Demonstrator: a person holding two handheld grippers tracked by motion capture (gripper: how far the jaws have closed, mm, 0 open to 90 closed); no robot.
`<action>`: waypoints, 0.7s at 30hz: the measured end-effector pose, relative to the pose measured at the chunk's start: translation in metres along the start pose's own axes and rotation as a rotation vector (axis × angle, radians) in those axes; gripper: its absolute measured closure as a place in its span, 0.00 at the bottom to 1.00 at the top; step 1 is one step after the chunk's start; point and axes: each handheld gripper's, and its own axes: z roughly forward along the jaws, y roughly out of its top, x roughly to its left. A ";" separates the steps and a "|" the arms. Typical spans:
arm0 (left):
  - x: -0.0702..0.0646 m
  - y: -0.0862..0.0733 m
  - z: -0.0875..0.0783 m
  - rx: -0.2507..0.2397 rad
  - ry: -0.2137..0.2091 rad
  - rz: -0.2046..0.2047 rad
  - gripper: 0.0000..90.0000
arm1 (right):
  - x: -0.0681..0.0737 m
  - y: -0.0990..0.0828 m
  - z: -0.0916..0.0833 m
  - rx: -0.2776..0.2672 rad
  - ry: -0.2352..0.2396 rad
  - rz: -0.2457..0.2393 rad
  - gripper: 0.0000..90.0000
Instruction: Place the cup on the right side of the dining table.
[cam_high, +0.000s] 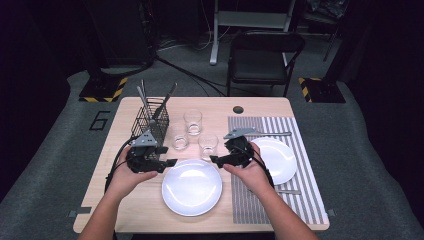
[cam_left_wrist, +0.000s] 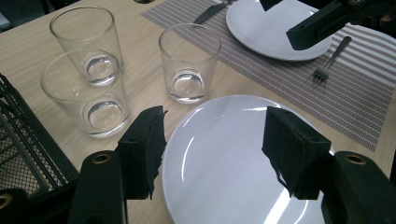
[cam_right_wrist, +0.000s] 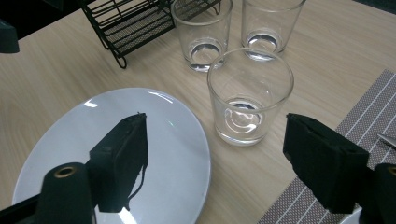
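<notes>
Left tool (cam_high: 169, 162): held at the left edge of the near plate, jaws wide apart, nothing between them; in the left gripper view the plate lies below the gap.
Right tool (cam_high: 215, 160): at the right edge of the same plate, jaws spread wide and holding nothing; in the right gripper view the nearest glass stands past the gap.
Near plate (cam_high: 192, 187): white, empty, flat on the bare wood of the table (cam_high: 125, 200), between the two tools.
Nearest glass (cam_right_wrist: 250, 95): clear, upright, empty, just beyond the plate's far edge, beside the striped mat (cam_high: 300, 200).
Second plate (cam_high: 280, 157): white, on the mat, partly behind the right hand (cam_high: 252, 175).
Other glasses (cam_high: 192, 122): two more, upright, farther back.
Wire basket (cam_high: 150, 125): black, at far left, with cutlery standing in it.
</notes>
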 end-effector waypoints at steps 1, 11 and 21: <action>0.000 0.000 0.000 0.002 0.000 0.000 0.43 | 0.000 0.002 0.002 -0.001 -0.002 0.000 0.22; 0.001 -0.001 0.001 0.012 -0.009 -0.005 0.42 | -0.002 0.012 0.016 0.010 -0.019 -0.007 0.17; 0.002 -0.002 0.005 0.028 -0.012 -0.010 0.40 | -0.002 0.026 0.027 0.007 -0.045 -0.033 0.12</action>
